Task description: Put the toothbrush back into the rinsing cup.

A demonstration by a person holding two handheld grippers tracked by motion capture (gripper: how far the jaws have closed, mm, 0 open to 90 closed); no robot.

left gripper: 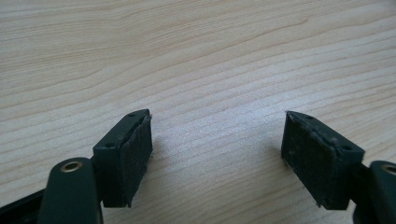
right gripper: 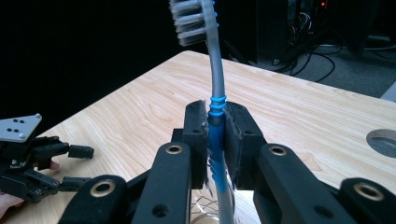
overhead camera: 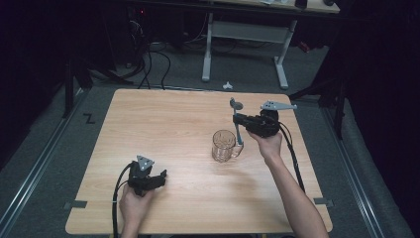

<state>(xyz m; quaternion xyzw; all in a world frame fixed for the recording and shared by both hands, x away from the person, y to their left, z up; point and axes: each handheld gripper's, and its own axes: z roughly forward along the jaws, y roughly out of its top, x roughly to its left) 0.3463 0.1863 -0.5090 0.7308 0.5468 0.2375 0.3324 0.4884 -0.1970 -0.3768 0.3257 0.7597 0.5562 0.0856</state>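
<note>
In the high view, the right gripper [overhead camera: 241, 130] was held above the right half of the desk [overhead camera: 163, 129], with a grey-and-blue toothbrush [overhead camera: 237, 124] clamped upright in its jaws, bristle head uppermost. The lower end of the toothbrush stood at the rim of a clear glass mug [overhead camera: 225, 146] on the desk; whether the tip was already inside the mug or just beside its handle could not be settled from this view. The left gripper [overhead camera: 159, 178] rested low at the near-left part of the desk, well apart from the mug. In the left gripper view, the left jaws stood wide open over bare wood grain, with nothing between the pads [left gripper: 135, 156]. In the right gripper view, the right jaws were closed on the blue-ribbed section of the toothbrush handle [right gripper: 215, 135], the bristles [right gripper: 191, 21] rose above them, and the glass of the mug [right gripper: 203, 210] showed directly beneath the jaws. The step in hand was judged to be the placing of the toothbrush into the mug. The next move would call for a straight descent until the handle end is inside the mug, followed by release; a skewed approach could catch the rim and tip the mug.
</note>
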